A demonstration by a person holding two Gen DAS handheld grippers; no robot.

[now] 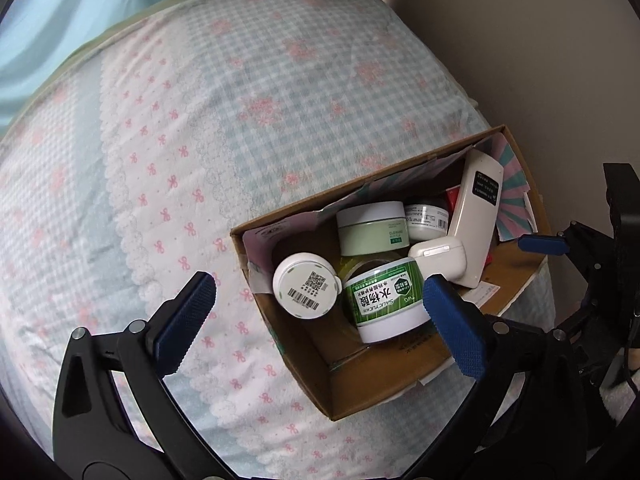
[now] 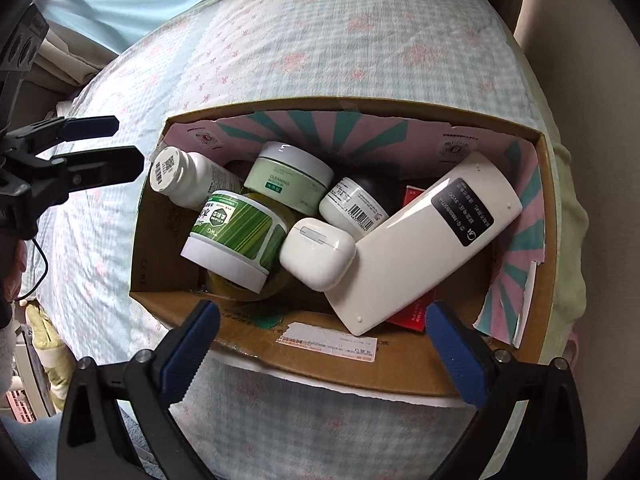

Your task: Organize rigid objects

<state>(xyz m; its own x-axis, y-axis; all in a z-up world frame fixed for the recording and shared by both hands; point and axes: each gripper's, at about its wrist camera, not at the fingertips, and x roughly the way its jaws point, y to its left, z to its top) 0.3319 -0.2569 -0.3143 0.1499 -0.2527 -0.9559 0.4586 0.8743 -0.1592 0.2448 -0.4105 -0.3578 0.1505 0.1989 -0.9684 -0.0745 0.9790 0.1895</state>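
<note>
A cardboard box [image 2: 400,372] sits on a bed covered by a blue-checked sheet with pink bows [image 1: 168,128], at the sheet's right edge beside a beige wall [image 1: 540,40]; its inner flaps show pink and teal rays. Inside, a white remote control [image 2: 424,248] lies tilted against the right side, back label up, over a red packet [image 2: 412,312]; a white earbud case [image 2: 318,252] touches its left edge; a green-labelled jar [image 2: 236,236] lies on its side over a roll of clear tape [image 2: 244,288]; a pale green cleansing-balm jar [image 2: 288,176] and a small white jar with a barcode [image 2: 352,208] rest at the far side; a white bottle [image 2: 184,180] leans in the far left corner. The left hand-held gripper [image 1: 320,316] hangs over the box's left end, its blue pads spread wide and holding nothing; the right hand-held gripper [image 2: 324,348] hangs over the near wall, likewise released and empty.
</note>
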